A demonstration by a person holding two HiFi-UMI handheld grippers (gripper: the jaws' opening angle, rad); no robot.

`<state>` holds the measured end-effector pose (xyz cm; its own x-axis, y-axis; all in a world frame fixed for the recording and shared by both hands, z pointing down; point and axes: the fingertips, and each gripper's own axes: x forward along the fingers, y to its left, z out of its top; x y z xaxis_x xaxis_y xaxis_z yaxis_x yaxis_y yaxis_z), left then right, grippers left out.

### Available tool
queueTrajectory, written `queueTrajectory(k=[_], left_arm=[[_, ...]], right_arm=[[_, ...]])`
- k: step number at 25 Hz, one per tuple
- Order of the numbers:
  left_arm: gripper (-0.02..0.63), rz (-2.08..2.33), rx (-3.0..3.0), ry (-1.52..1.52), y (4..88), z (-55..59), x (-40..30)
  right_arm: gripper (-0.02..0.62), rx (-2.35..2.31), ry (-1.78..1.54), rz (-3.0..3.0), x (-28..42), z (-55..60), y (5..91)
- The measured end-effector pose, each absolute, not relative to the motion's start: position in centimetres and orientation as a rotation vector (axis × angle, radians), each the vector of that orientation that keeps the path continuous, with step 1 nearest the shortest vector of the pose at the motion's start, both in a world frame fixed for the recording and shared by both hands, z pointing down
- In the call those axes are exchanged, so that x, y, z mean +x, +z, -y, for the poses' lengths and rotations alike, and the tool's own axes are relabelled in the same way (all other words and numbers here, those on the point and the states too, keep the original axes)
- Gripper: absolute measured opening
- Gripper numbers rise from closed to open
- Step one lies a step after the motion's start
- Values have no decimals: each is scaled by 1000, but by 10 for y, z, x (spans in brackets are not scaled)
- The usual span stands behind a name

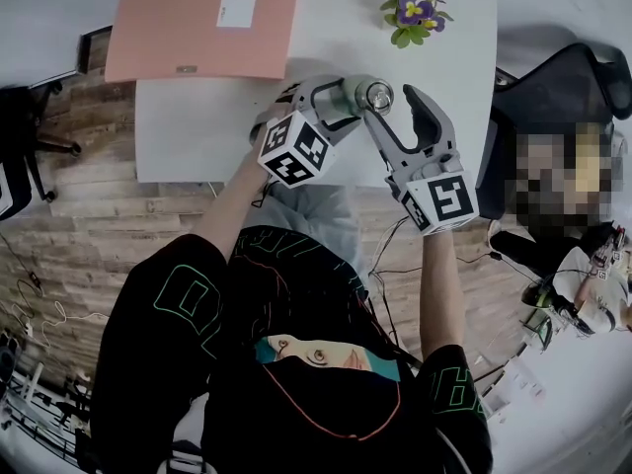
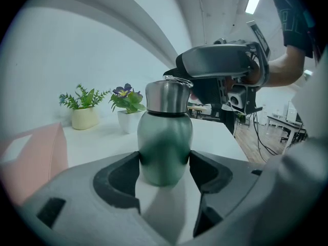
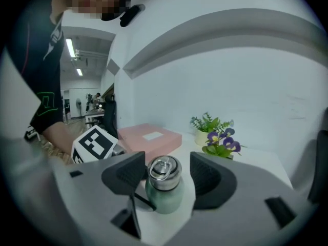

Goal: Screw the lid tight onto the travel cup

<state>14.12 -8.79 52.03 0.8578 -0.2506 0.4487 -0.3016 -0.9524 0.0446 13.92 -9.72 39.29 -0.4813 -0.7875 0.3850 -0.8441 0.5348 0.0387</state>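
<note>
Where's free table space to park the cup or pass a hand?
Bare table between the pink box and the potted plants; another bare strip in front of the pink box, left of the left gripper. Crowded at the near-edge centre, where the left gripper holds the travel cup and the right gripper's open fingers flank its lid.

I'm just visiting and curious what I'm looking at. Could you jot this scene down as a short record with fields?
Cup: green travel cup, upright
Lid: steel lid with a ring on top, sitting on the cup
Left gripper: fingers clamped on the cup's green body
Right gripper: fingers open either side of the lid, not squeezing it
Table: white table with a pink folder and a purple-flowered plant
</note>
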Motion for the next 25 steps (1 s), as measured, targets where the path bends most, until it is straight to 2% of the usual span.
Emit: queueTrajectory(k=[13,18,25], left_arm=[[316,437,2918,685,520,88,141],[316,437,2918,688,521,88,141],[316,436,2919,690,520,88,141]], right_arm=[[278,917,306,2593,131,89,399],[230,911,319,2580,136,95,405],[218,989,300,2561,137,94,405]])
